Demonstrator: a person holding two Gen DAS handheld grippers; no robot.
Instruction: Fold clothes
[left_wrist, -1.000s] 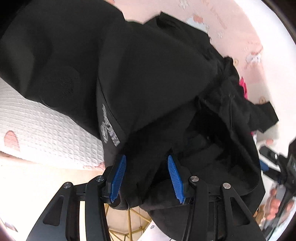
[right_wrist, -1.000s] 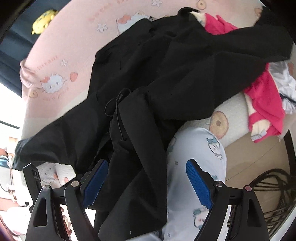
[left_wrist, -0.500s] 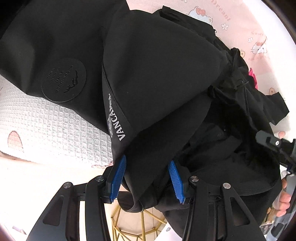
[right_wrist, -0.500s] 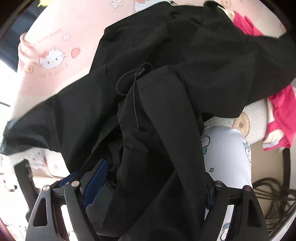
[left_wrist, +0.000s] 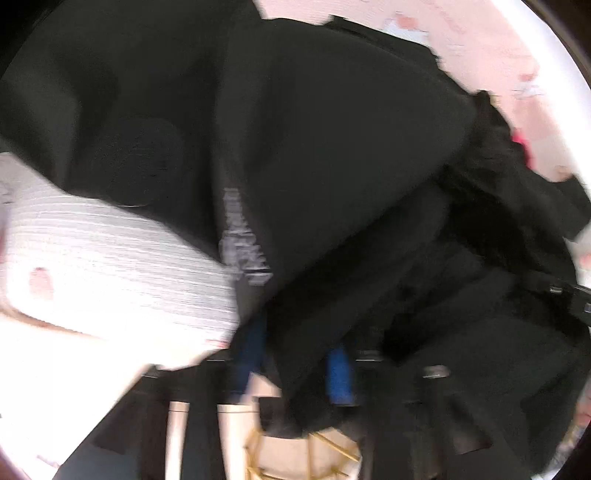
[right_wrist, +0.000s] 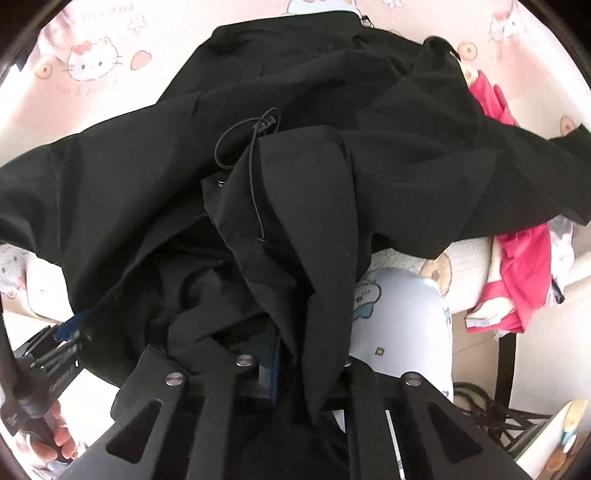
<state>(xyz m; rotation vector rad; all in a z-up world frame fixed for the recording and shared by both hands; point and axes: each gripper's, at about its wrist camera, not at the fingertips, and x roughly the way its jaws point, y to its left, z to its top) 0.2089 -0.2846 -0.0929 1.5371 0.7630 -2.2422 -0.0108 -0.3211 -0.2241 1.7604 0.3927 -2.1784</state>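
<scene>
One drawcord (right_wrist: 255, 173) on black jacket (right_wrist: 332, 158) (R view only).

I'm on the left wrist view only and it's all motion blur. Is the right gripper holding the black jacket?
Observer: Yes. The right gripper is shut on a fold of the black jacket.
Operator: Anything beside it?
Observer: Light blue printed fabric shows just right of that gripper, partly under the jacket's edge.
Operator: Any loose cords?
Observer: A black drawstring loops on top of the jacket, ahead of the gripper.
</scene>
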